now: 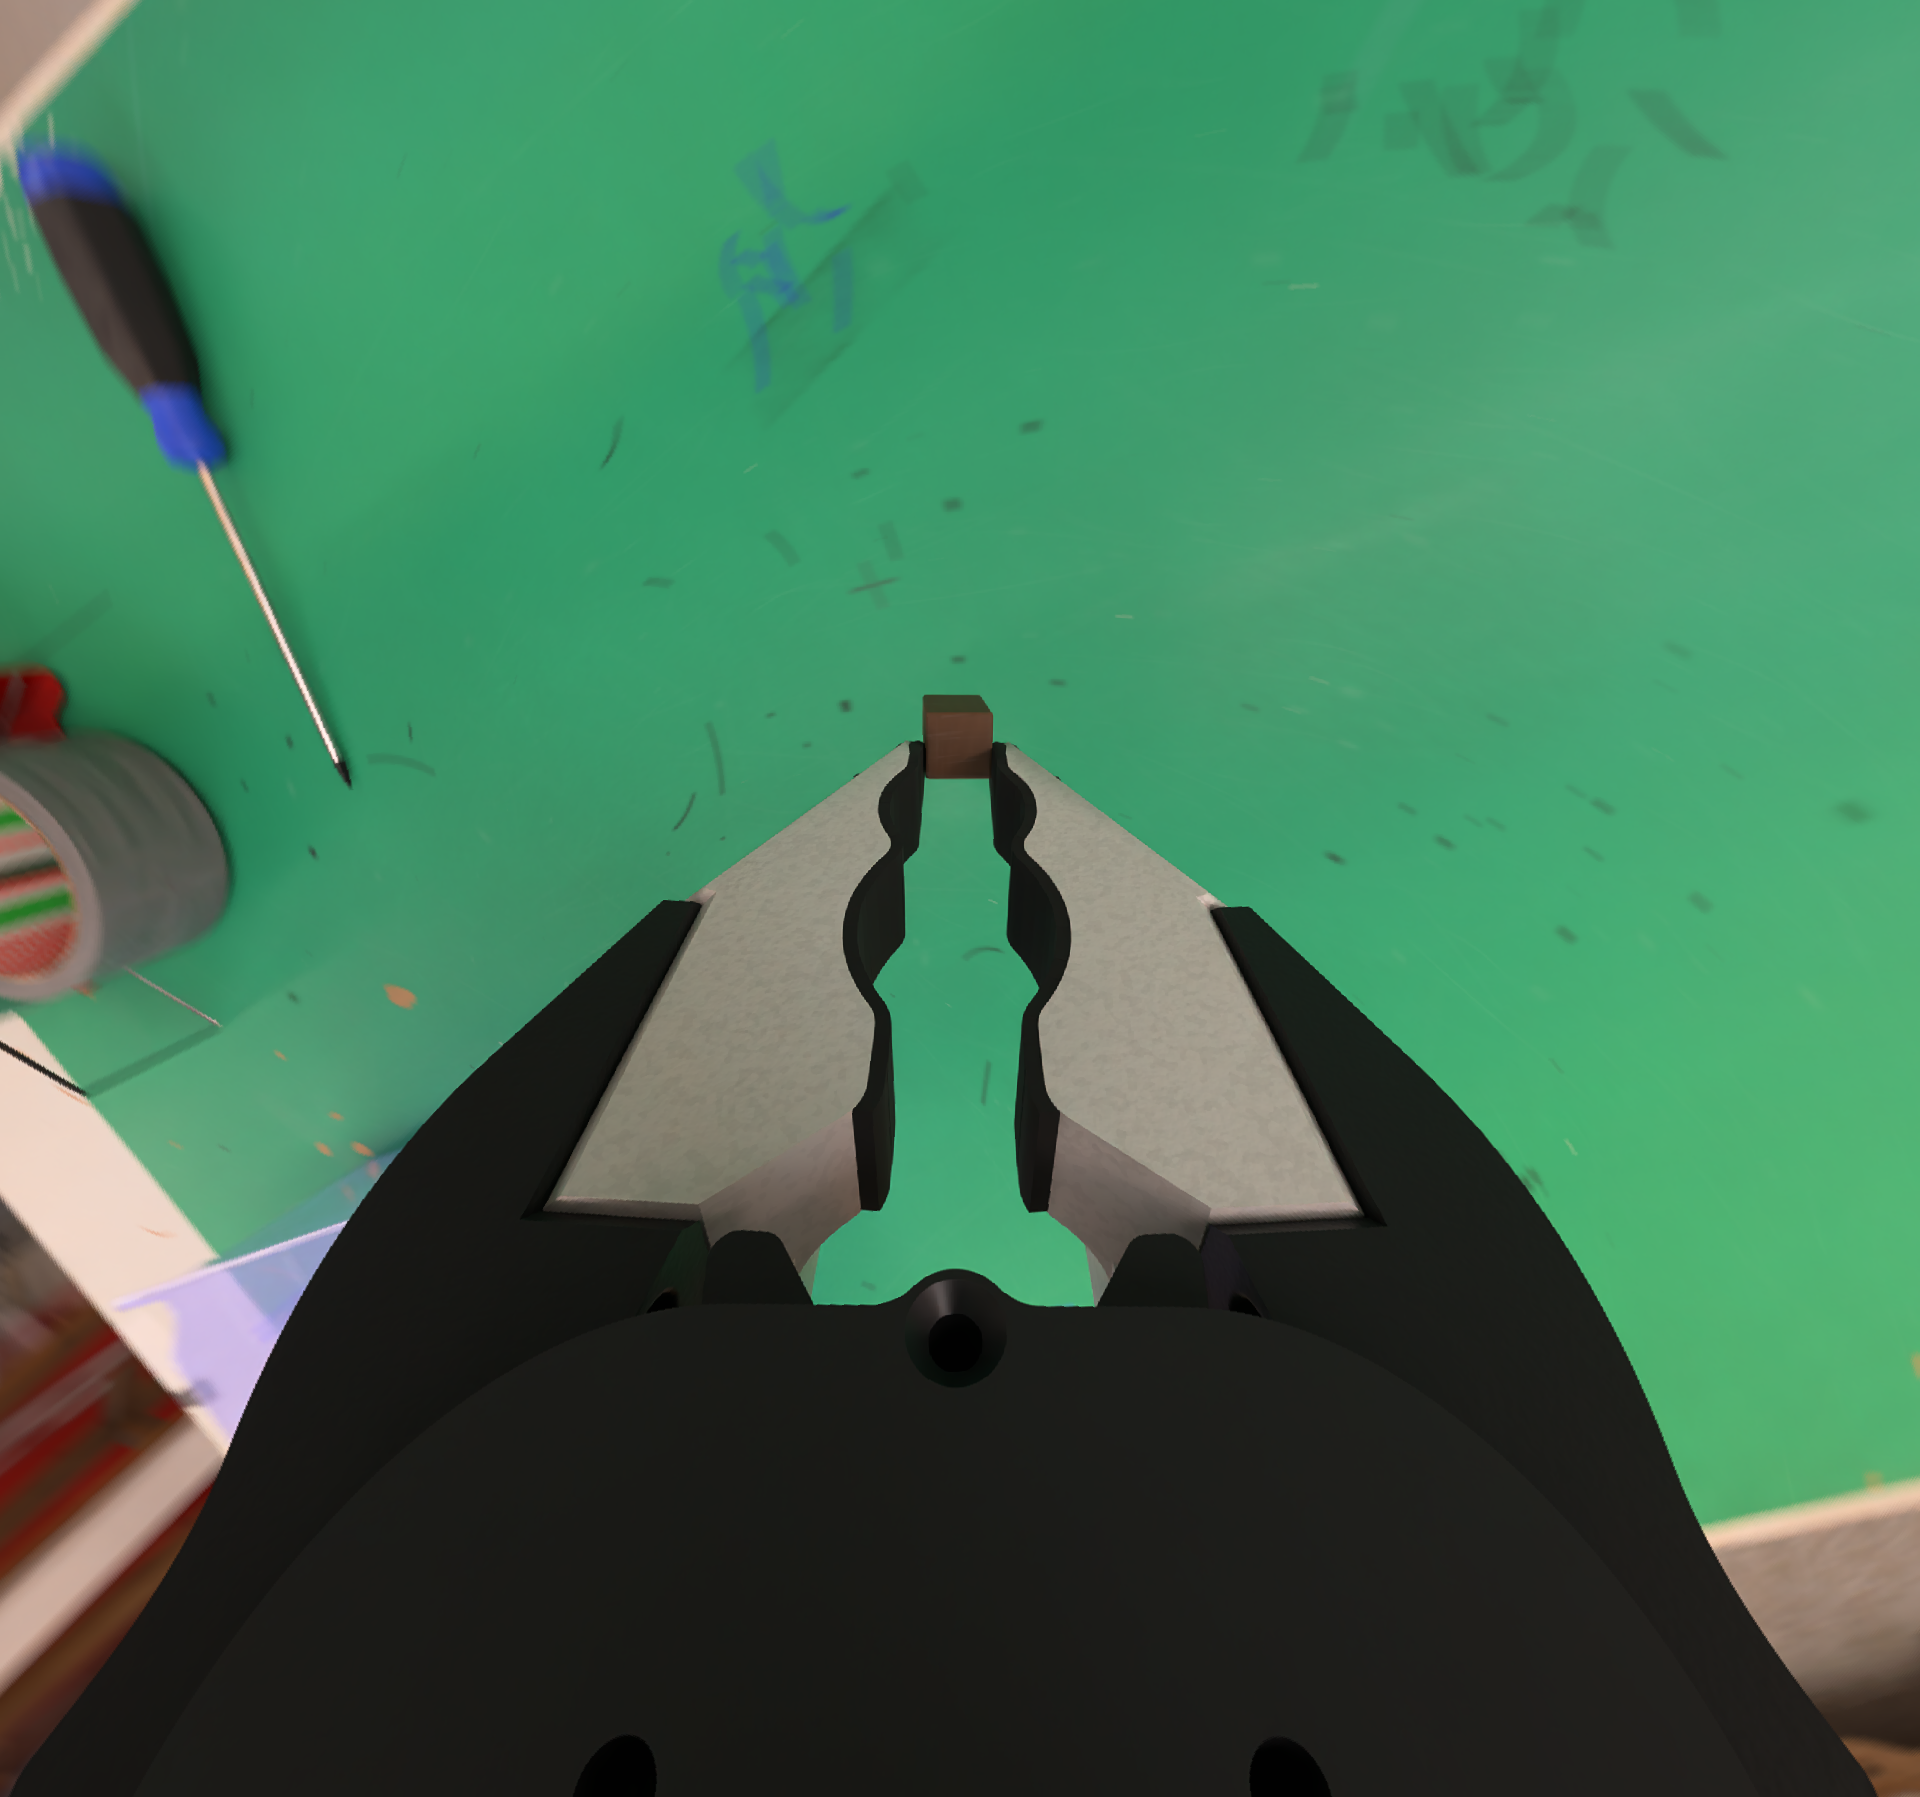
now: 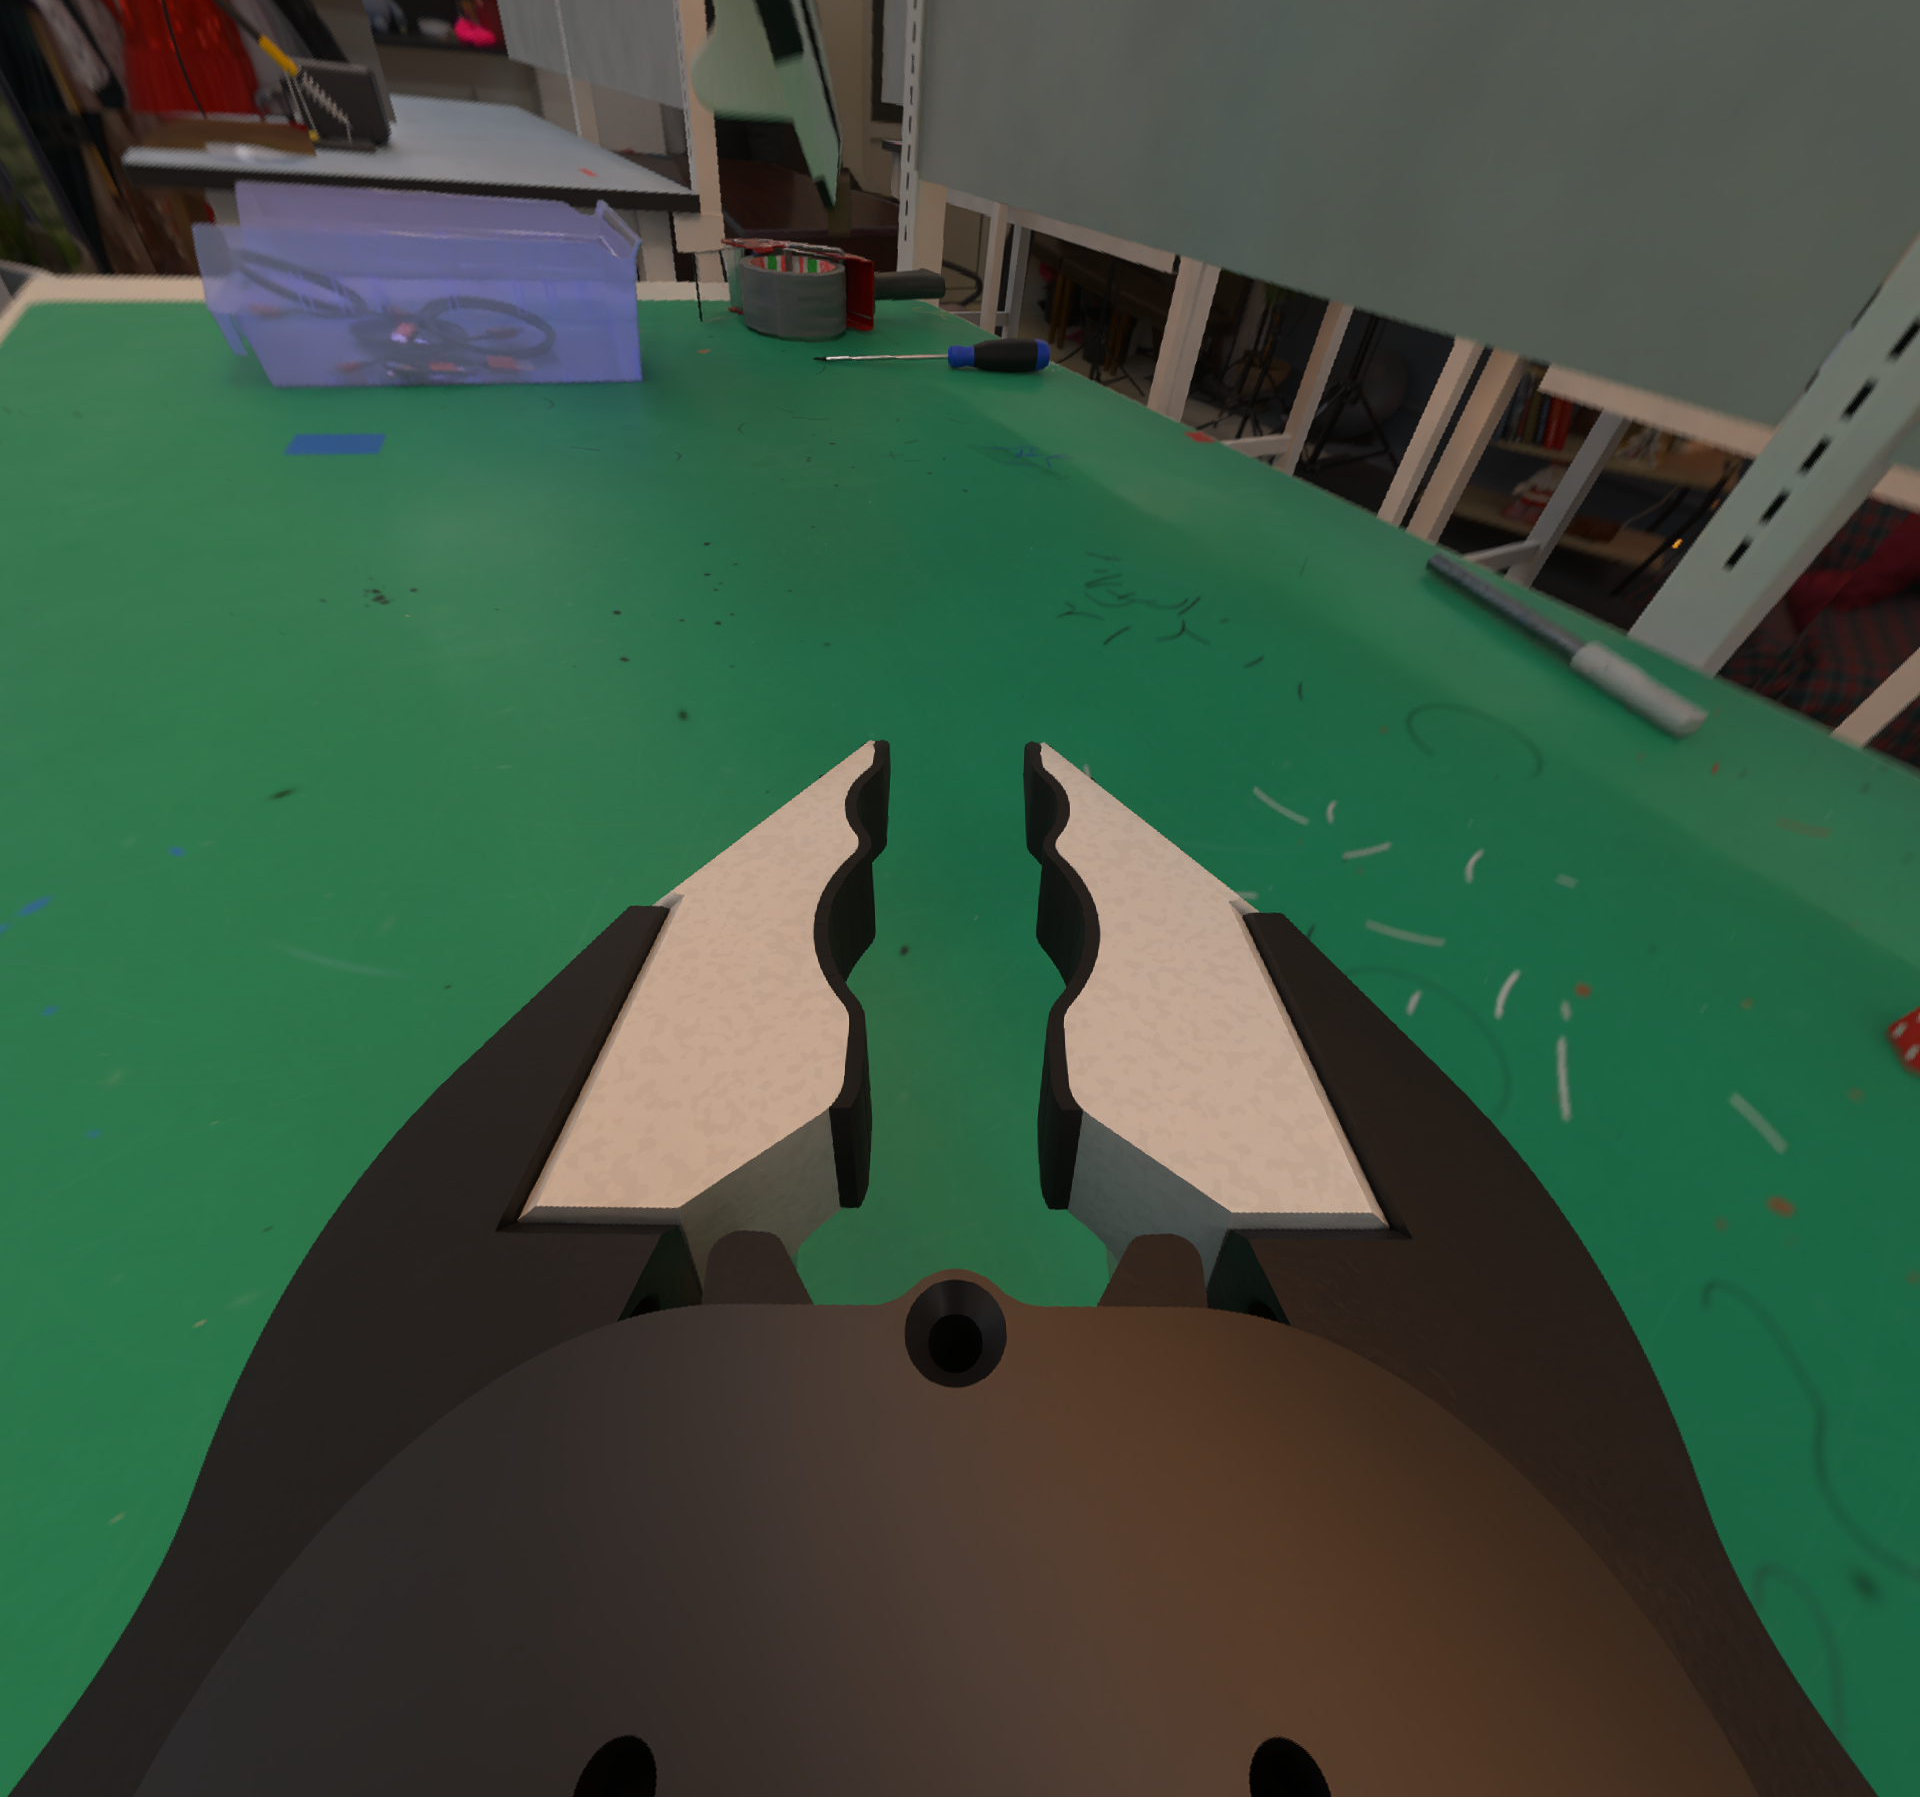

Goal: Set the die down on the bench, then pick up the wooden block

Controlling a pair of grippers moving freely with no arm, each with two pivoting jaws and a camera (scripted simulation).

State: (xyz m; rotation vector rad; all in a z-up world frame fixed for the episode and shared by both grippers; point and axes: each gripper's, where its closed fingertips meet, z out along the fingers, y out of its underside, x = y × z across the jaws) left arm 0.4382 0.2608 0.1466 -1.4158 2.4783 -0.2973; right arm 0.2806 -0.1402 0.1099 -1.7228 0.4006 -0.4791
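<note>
A small brown wooden block (image 1: 957,737) sits between the tips of my left gripper (image 1: 957,760), which is shut on it and looks down over the green bench (image 1: 1351,500). I cannot tell whether the block touches the mat. My right gripper (image 2: 957,760) is open and empty, low over the green bench (image 2: 520,656). A red die (image 2: 1908,1043) with white pips lies on the bench at the far right edge of the right wrist view, apart from both fingers.
A blue-and-black screwdriver (image 1: 135,313) (image 2: 987,356) and a grey tape roll (image 1: 94,864) (image 2: 795,293) lie near the bench edge. A clear bin (image 2: 416,293) with cables stands at the back. A grey marker (image 2: 1569,646) lies at the right edge.
</note>
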